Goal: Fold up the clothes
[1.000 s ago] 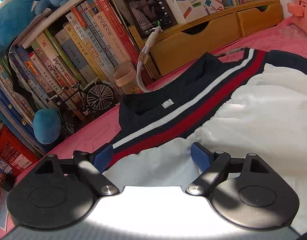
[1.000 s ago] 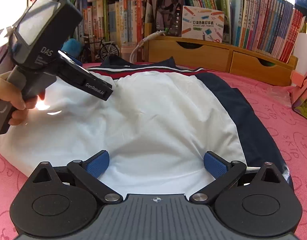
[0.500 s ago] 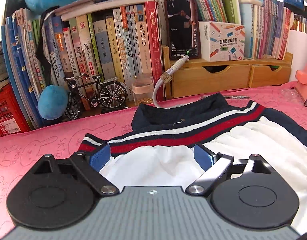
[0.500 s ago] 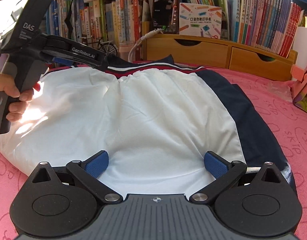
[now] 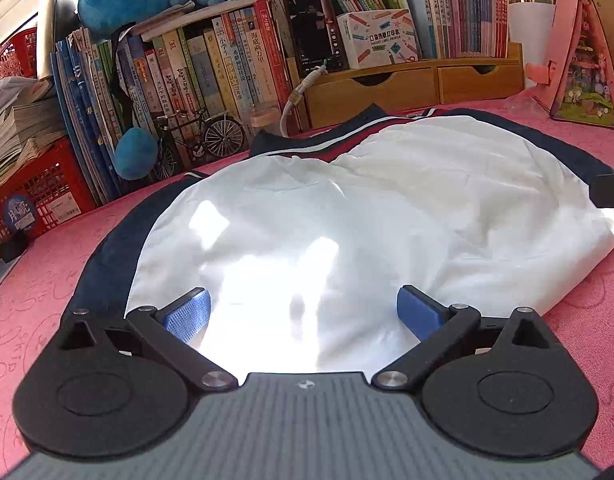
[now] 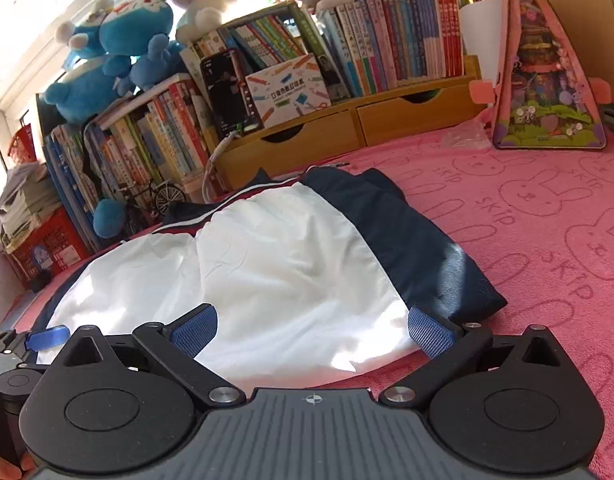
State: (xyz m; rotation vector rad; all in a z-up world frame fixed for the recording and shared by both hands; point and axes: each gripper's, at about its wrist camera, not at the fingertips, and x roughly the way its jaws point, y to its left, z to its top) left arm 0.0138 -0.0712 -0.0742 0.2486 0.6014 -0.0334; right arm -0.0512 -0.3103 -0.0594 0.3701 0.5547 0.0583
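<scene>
Both grippers, left gripper (image 5: 303,312) opening with nothing gripped and right gripper (image 6: 313,330) wide and empty, sit at the near hem of the jacket (image 5: 347,216), which stretches away toward the books (image 5: 195,68).

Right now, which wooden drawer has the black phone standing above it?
The left wooden drawer: the black phone stands directly above it; the right wooden drawer sits under books.

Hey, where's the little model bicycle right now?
The model bicycle stands at the back left of the left wrist view, in front of the row of books, beside a blue plush ball, just beyond the jacket's collar.
</scene>
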